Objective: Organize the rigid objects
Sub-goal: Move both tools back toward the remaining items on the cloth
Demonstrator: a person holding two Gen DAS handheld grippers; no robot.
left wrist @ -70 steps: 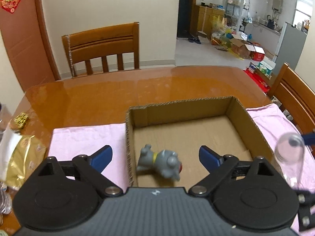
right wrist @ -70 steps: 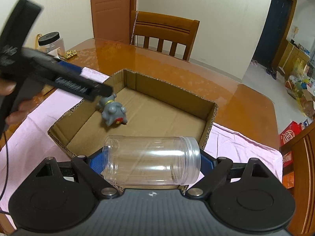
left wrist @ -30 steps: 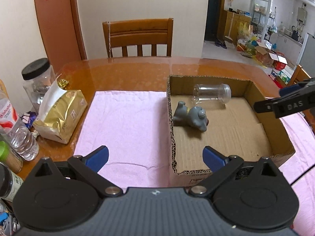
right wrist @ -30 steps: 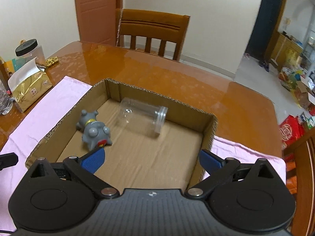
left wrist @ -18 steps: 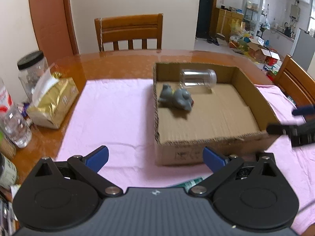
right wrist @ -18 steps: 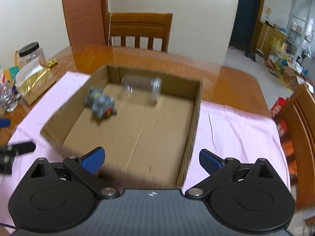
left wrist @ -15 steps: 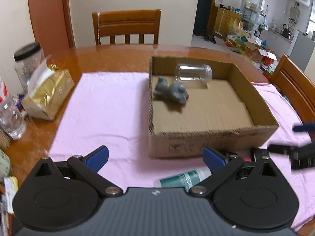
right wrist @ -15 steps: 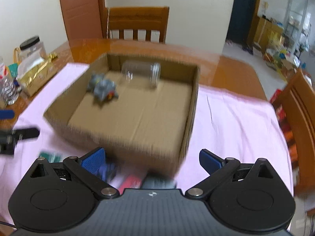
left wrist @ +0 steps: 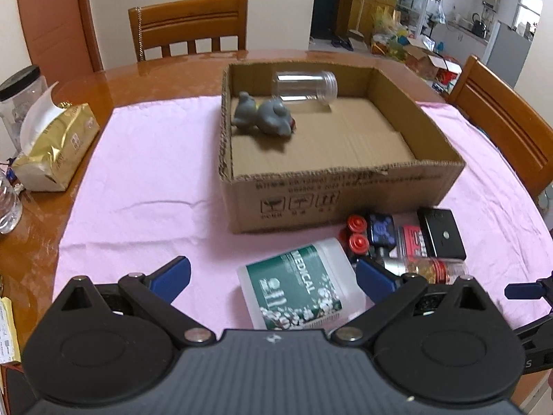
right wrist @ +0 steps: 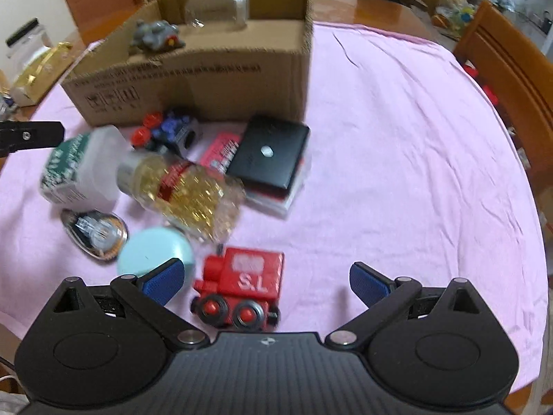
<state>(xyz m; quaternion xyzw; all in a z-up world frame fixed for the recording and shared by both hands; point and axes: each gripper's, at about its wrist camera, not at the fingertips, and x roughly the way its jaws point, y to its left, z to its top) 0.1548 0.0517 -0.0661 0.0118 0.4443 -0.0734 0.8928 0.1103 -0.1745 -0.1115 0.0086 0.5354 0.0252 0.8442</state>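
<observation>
Spread wide and empty, the left tool (left wrist: 273, 276) above a white bottle (left wrist: 300, 287) lettered "MEDICAL" on a green label, lying on the pink cloth (left wrist: 145, 180) over the wooden bench (left wrist: 138, 76). Likewise spread and empty, the right tool (right wrist: 266, 282) over a red toy train (right wrist: 242, 287) marked "S.L". Broad bare cloth to the right of the clutter, out to the bench edge and a wooden chair (right wrist: 511, 65). In the open cardboard box (left wrist: 345, 193): a grey toy figure (left wrist: 264, 117) by the left wall and a clear jar (left wrist: 306, 86) on its side against the far wall. Printed text on the box front too blurred to read. Crowded just before the box: a black case (right wrist: 271, 154) atop a red packet, a jar of gold beads (right wrist: 186, 193) lying down, a blue-and-red toy (right wrist: 166, 131), a pale blue round piece (right wrist: 152, 249). On bare wood at left, a gold tissue pack (left wrist: 55, 145) and a black-lidded jar (left wrist: 20, 97).
</observation>
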